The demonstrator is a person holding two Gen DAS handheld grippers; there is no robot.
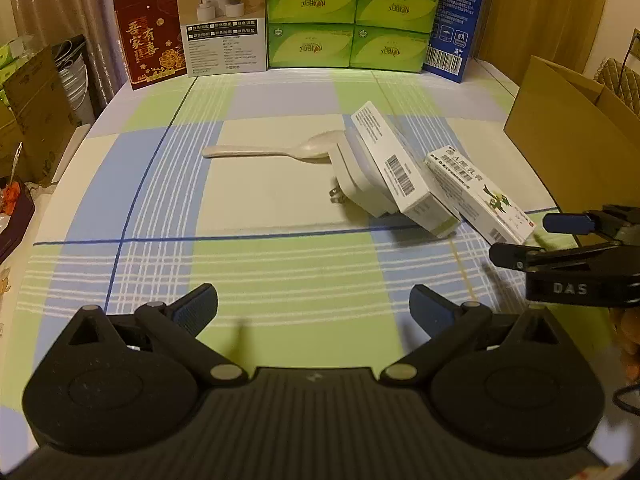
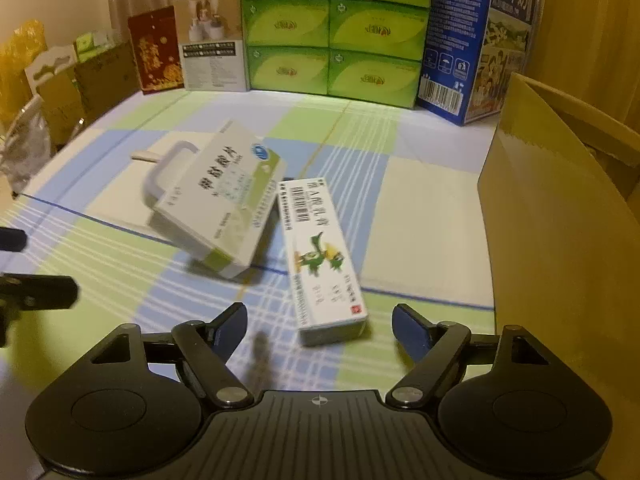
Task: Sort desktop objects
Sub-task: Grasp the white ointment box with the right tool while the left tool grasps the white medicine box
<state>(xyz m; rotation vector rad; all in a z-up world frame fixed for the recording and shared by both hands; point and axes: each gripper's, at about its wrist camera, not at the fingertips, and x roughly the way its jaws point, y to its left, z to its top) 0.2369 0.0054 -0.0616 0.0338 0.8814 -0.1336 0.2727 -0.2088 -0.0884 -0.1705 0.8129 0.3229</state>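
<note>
On the checked tablecloth lie a white plastic spoon (image 1: 272, 151), a white plug adapter (image 1: 356, 184), a white-and-green medicine box (image 1: 394, 168) leaning on the adapter, and a long white box with a green figure (image 1: 480, 194). In the right wrist view the leaning box (image 2: 224, 200) sits left of the long box (image 2: 324, 256), whose near end lies just ahead of my open, empty right gripper (image 2: 320, 326). My left gripper (image 1: 314, 306) is open and empty, well short of the objects. The right gripper (image 1: 520, 240) also shows at the right of the left wrist view.
An open cardboard box (image 2: 560, 216) stands at the right edge of the table. Along the back stand a red packet (image 1: 150, 36), a product box (image 1: 222, 20), stacked green tissue packs (image 1: 352, 16) and a blue milk carton (image 1: 456, 20). Clutter lies off the left edge.
</note>
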